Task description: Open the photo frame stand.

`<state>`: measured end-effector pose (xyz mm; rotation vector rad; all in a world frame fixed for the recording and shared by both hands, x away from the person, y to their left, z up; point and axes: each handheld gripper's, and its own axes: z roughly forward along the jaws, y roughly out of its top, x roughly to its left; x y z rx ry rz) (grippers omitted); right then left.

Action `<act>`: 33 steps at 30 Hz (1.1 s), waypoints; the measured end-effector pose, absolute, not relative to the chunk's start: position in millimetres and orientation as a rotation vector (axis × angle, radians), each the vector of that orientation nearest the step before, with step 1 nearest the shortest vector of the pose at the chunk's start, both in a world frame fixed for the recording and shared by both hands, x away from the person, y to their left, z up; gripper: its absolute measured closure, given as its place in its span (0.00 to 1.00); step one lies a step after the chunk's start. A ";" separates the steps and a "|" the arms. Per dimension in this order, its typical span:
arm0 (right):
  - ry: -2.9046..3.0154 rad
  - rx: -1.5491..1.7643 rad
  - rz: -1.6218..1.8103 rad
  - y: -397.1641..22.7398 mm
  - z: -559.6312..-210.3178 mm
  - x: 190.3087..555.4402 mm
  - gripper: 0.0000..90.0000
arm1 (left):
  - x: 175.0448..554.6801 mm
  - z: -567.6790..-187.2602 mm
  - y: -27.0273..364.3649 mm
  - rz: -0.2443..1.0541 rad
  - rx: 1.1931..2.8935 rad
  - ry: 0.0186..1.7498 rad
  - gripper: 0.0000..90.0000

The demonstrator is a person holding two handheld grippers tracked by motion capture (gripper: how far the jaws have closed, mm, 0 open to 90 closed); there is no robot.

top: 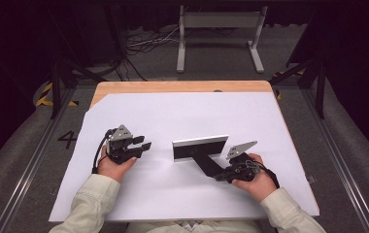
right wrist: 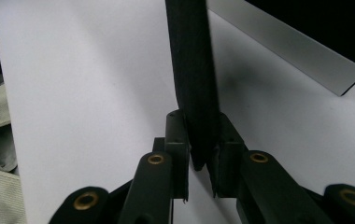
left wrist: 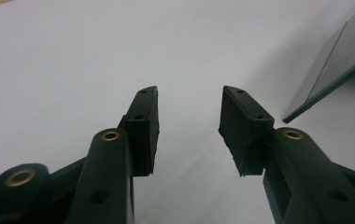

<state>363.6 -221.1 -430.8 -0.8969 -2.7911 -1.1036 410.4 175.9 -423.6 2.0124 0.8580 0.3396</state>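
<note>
Showing one floor mark point(top: 67, 139), a painted "4".

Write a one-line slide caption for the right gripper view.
Right hand-held gripper clamps the black handle of a squeegee-like tool on white paper.

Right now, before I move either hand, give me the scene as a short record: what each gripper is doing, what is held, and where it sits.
left gripper: jaws open, nothing between them, resting on the white sheet
right gripper: shut on the black handle
black handle: flat dark strip, clamped near its end between the pads
panel: dark rectangular plate with a pale top edge, standing at the far end of the handle, between the two grippers
white sheet: covers most of the wooden table
wooden table: bare strip at the far edge
</note>
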 end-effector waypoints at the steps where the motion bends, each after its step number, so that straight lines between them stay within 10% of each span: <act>1: -2.789 -0.900 -1.104 -221.2 -430.7 363.4 0.89 | 410.4 -423.7 175.8 0.342 2.011 0.858 0.64; 33: -2.755 -0.931 -1.241 -234.3 -413.2 359.1 0.76 | 413.1 -422.1 168.2 0.326 2.018 0.823 0.65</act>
